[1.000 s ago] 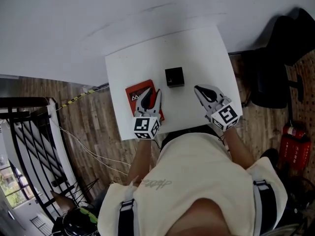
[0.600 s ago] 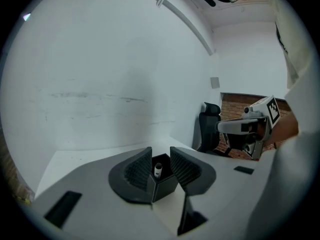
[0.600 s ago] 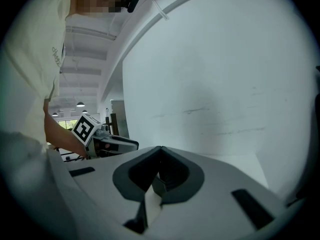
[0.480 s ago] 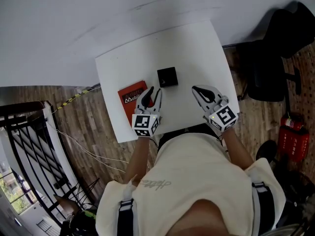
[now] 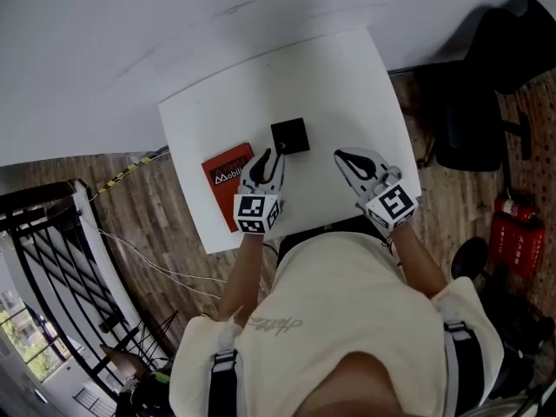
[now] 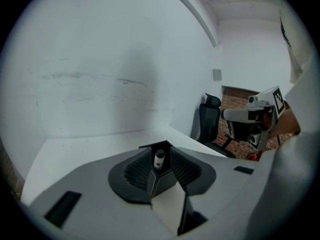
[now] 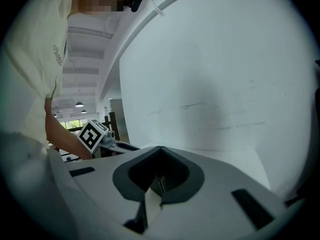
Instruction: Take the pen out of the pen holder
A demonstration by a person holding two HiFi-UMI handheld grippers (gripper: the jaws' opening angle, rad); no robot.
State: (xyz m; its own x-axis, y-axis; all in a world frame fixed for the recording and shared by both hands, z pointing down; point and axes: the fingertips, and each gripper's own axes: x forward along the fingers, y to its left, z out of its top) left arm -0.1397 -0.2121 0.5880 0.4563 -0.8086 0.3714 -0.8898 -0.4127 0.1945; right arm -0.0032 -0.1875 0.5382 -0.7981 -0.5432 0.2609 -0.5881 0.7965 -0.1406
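A: Two grippers, nearest first, state?
B: Left gripper (image 5: 268, 156) jaws slightly spread, nothing pinched, aimed at the pen holder (image 5: 289, 135) so the grab lines up. Right gripper (image 5: 340, 155) jaws look pressed together, empty, held off to the side, probably to keep clear
A: What else on there?
B: Red book (image 5: 224, 176) lies flat just left of the left gripper, not part of the job. Black pen holder stands upright just ahead of the left jaws, apart from them. Pen (image 6: 159, 159) sits inside it, pale end poking up near the rim
A: Progress?
B: Pen not out yet, approach step I'd say. White table (image 5: 347, 85) runs on past the holder, office chair (image 5: 473, 120) well beyond on the right
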